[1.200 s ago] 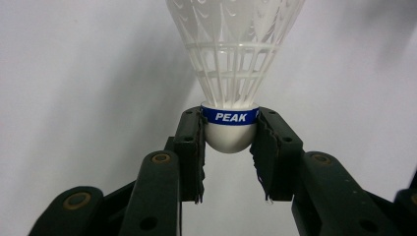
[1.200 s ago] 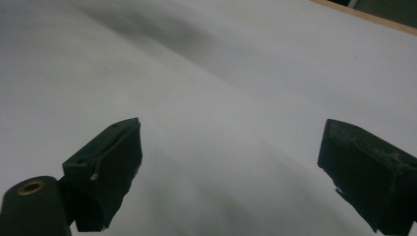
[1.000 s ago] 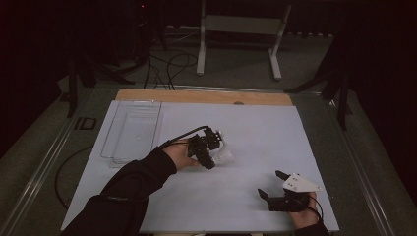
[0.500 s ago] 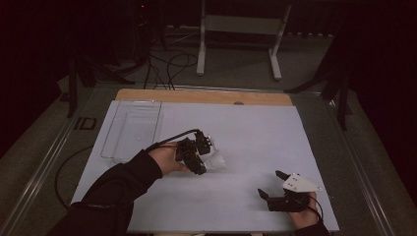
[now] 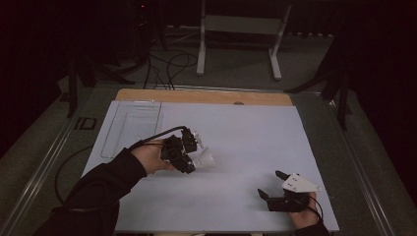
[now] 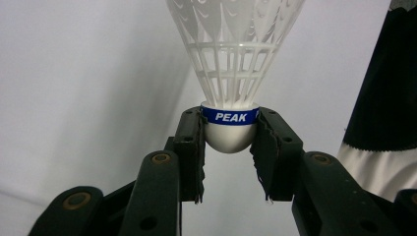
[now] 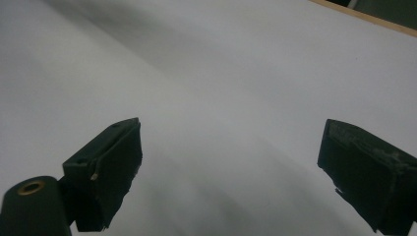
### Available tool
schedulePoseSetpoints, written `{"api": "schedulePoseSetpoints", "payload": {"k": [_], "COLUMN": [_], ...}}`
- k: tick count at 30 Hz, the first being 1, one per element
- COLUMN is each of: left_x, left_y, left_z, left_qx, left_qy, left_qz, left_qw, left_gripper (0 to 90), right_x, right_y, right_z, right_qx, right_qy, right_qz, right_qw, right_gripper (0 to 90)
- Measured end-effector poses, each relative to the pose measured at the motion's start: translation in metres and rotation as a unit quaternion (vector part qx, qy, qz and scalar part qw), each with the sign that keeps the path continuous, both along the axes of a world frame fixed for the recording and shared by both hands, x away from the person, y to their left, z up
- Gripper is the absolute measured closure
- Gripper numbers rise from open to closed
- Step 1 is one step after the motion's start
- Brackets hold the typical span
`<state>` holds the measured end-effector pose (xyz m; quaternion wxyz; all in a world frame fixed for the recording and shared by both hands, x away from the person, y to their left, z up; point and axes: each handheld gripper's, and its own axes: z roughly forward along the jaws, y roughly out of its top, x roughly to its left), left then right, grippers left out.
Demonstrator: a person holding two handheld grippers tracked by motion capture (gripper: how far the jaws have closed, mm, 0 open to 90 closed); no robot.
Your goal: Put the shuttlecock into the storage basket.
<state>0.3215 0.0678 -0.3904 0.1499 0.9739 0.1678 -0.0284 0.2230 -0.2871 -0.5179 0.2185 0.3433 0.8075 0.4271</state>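
A white plastic shuttlecock [image 6: 231, 73] was seen pinched by its rounded cork base between the two pads of the left gripper [image 6: 230, 142]. A blue band lettered "PEAK" ran round the top of the cork, and above it a netted white skirt widened away from the jaws. In the high view the shuttlecock [image 5: 204, 157] was held above the white table sheet [image 5: 246, 128], left of the middle of the table, with its skirt pointed to the right, away from the hand.

The right gripper [image 5: 275, 186] was seen near the front right corner of the sheet, its jaws spread wide with nothing between them; in its own view only bare white surface lay between the pads [image 7: 115, 162].

A clear plastic tray [image 5: 132, 125] was laid at the far left of the sheet, well apart from the shuttlecock. A wooden board edge [image 5: 206, 96] showed along the far side of the table, and a white metal stand [image 5: 238, 34] and cables [image 5: 167, 64] were seen on the floor behind. Nothing was seen between the shuttlecock and the tray.
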Motion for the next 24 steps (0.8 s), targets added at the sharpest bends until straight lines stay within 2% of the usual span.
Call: {"api": "schedulePoseSetpoints", "payload": {"k": [3,10,20,21,24], "left_x": [0.001,0.002,0.006,0.006,0.007], "left_y": [0.011,0.026,0.060,0.066,0.072], "left_z": [0.005,0.006,0.012,0.013,0.014], "left_qx": [0.001,0.007,0.008,0.014,0.008], "left_qy": [-0.003,0.000,-0.006,-0.009,-0.007], "left_qz": [0.005,0.009,0.034,0.038,0.043], "left_qw": [1.0000,0.9999,0.9994,0.9991,0.9990], "left_gripper": [66.5,66.5,66.5,66.5,66.5], "right_x": [0.000,0.000,-0.001,-0.001,-0.001], "right_y": [0.001,0.000,0.001,0.001,0.001], "right_z": [0.000,0.000,0.001,0.001,0.002], "right_qx": [-0.002,-0.001,-0.003,-0.004,-0.003], "right_qy": [-0.003,-0.004,-0.007,-0.007,-0.008], "right_qz": [0.002,0.000,0.001,0.000,0.001], "right_qw": [1.0000,1.0000,1.0000,1.0000,1.0000], "right_gripper": [9.5,9.5,9.5,9.5,9.5]}}
